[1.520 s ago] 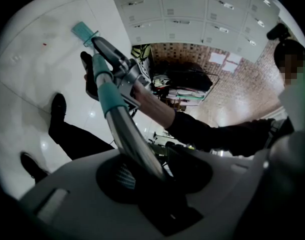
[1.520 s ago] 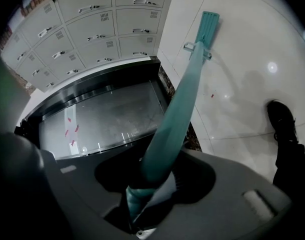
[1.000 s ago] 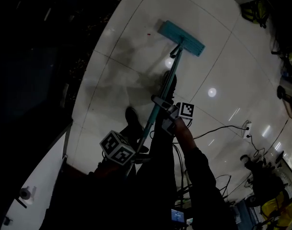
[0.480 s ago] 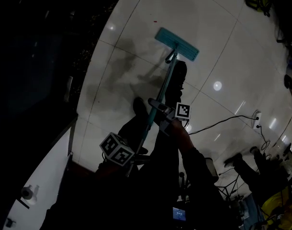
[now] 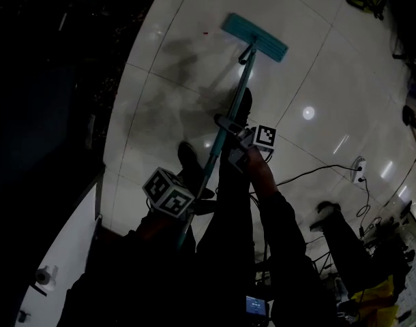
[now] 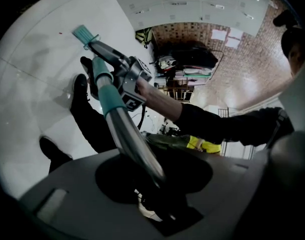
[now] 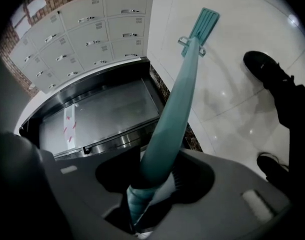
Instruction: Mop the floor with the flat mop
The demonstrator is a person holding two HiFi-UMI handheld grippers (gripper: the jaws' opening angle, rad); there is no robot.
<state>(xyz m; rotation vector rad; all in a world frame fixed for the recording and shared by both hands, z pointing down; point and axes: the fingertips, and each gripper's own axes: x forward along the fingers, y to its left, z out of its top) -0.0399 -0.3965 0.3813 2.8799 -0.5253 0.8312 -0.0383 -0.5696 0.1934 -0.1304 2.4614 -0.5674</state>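
Note:
The flat mop's teal head (image 5: 254, 37) lies on the glossy white tile floor (image 5: 187, 60) at the far end of a long pole (image 5: 225, 125). My right gripper (image 5: 230, 127) is shut on the teal middle of the pole, its marker cube to the right. Lower down, my left gripper (image 5: 187, 220) is shut on the pole's silver upper part. In the left gripper view the silver pole (image 6: 135, 141) runs out of my left gripper (image 6: 152, 189) toward the mop head (image 6: 85, 34). In the right gripper view my right gripper (image 7: 142, 199) clamps the teal pole (image 7: 175, 99), with the mop head (image 7: 205, 21) beyond.
Two black shoes (image 5: 242, 107) (image 5: 189, 161) stand beside the pole. A dark steel counter (image 7: 97, 114) and grey lockers (image 7: 77, 29) border the floor on the left. Cables (image 5: 317, 172) and a power strip (image 5: 360, 169) lie to the right, near another person (image 5: 344, 244).
The mop head first drew slightly nearer, then slid farther away across the tiles. Both grippers kept their hold on the pole. The person at the right has shifted.

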